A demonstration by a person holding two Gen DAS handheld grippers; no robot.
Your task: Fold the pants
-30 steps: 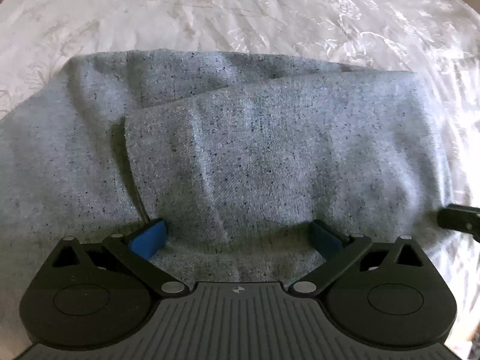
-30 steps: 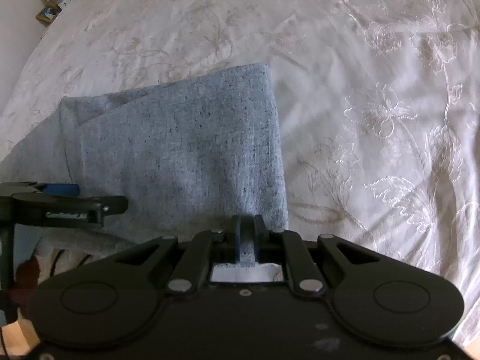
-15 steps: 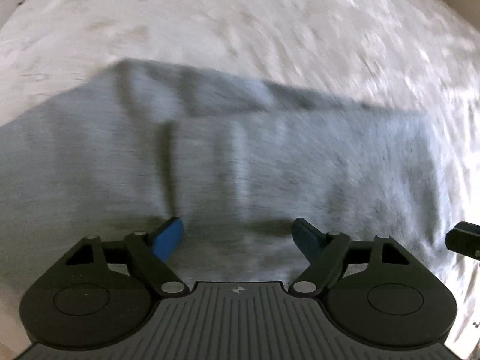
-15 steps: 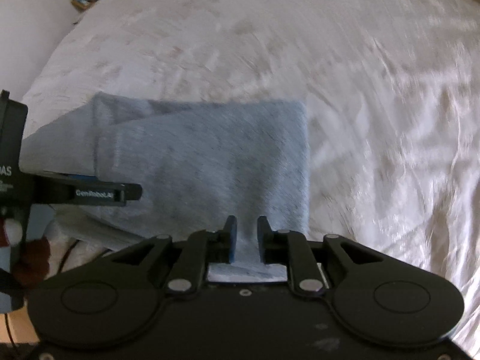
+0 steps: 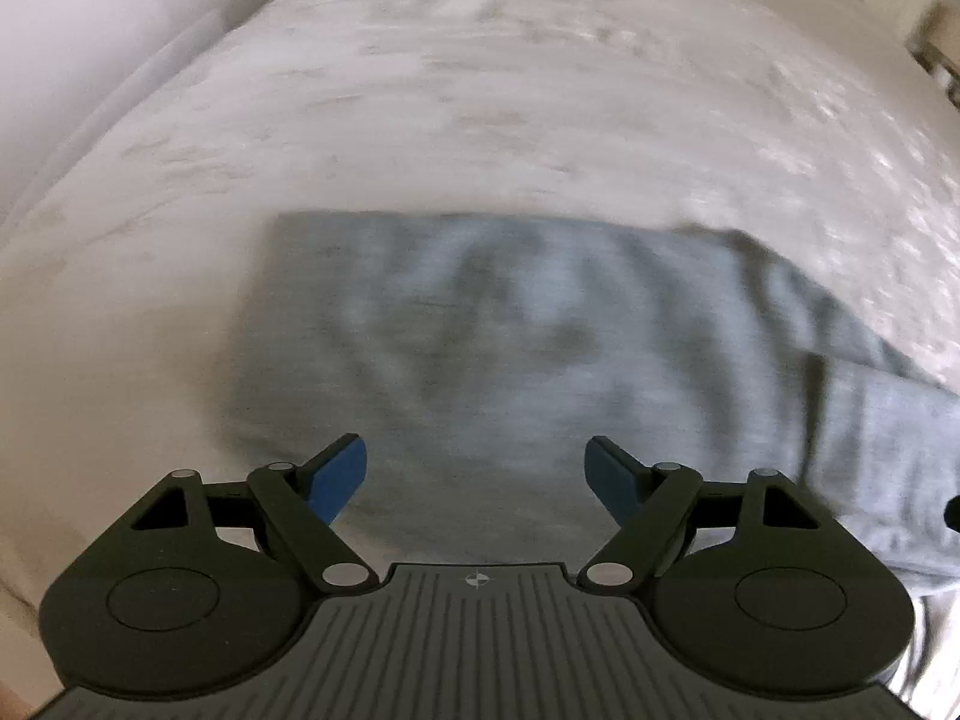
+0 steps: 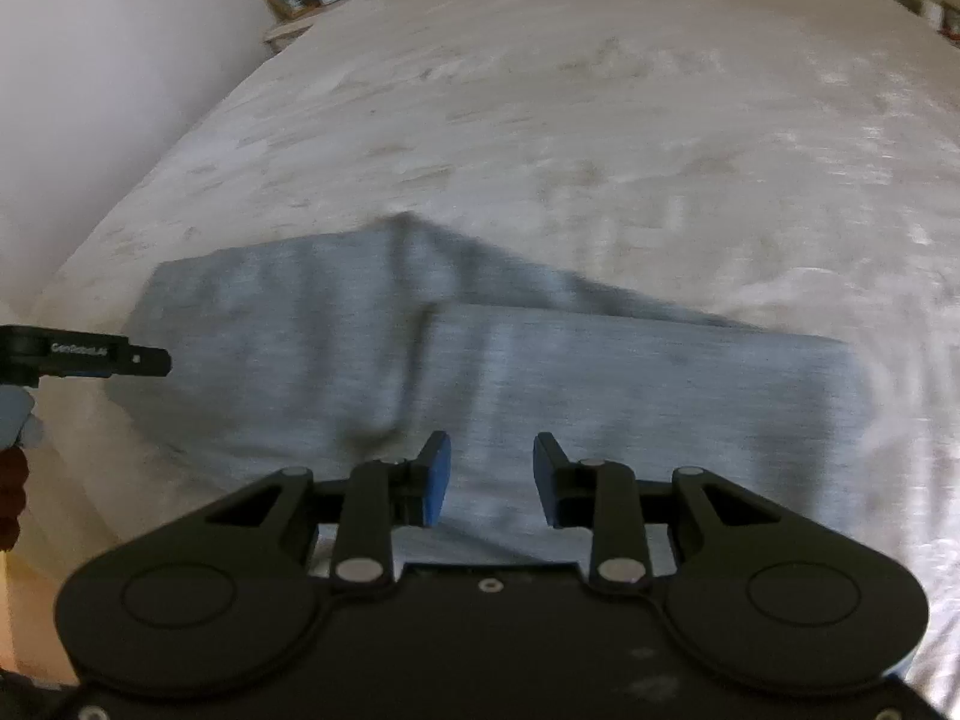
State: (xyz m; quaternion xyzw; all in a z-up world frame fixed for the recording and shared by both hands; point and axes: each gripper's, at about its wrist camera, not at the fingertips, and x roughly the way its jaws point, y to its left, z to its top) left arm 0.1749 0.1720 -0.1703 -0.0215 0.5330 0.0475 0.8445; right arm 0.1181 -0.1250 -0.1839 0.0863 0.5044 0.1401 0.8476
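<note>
Now my left gripper (image 5: 477, 474) is spread wide and my right gripper (image 6: 492, 477) is opening, both empty above the folded pants (image 5: 510, 348). I should pull away gently, so the fold near the bed's (image 5: 480, 90) front edge stays flat.

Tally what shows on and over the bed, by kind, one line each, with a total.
Grey knit pants, folded, lying on the bedspread: 1
White embroidered bedspread: 1
Black two-finger grippers with blue pads: 2, the left gripper open with nothing between its fingers, the right gripper with jaws opening and nothing held
Total: 4
</note>
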